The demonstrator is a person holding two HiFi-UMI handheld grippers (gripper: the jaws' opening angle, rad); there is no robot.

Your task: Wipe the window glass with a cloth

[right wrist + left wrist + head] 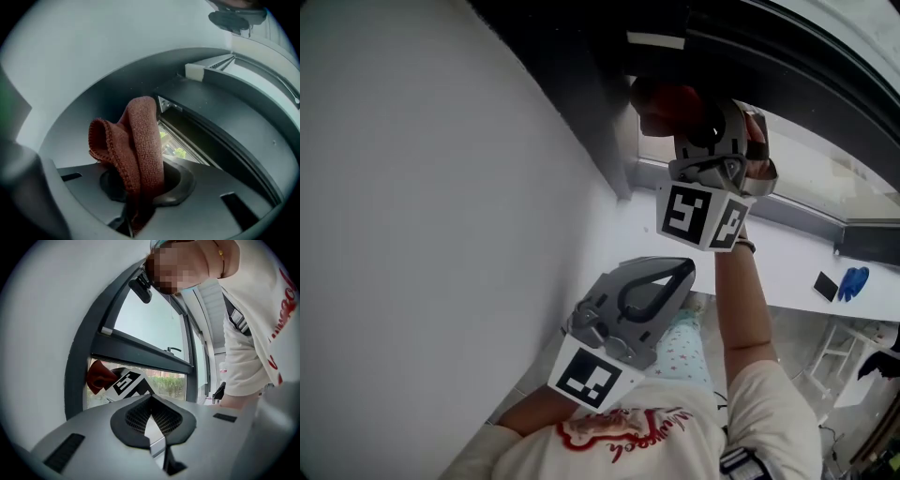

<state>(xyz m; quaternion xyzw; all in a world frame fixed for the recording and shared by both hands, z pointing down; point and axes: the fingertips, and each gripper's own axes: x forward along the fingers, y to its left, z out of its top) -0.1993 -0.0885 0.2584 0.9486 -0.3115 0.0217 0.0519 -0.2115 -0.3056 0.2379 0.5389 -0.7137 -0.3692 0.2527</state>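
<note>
The right gripper (pixel 140 185) squeezes a fuzzy red-brown cloth (pixel 138 140) by the dark grey window frame (pixel 211 108). The left gripper (pixel 151 418) is closed and empty.

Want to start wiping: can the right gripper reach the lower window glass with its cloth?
Likely yes: the right gripper, shut on the cloth, is up beside the glass near the frame, nothing between.

Rust-red knitted cloth (pixel 140 140), bunched and folded over, close before the dark-framed window glass (pixel 168 383)
</note>
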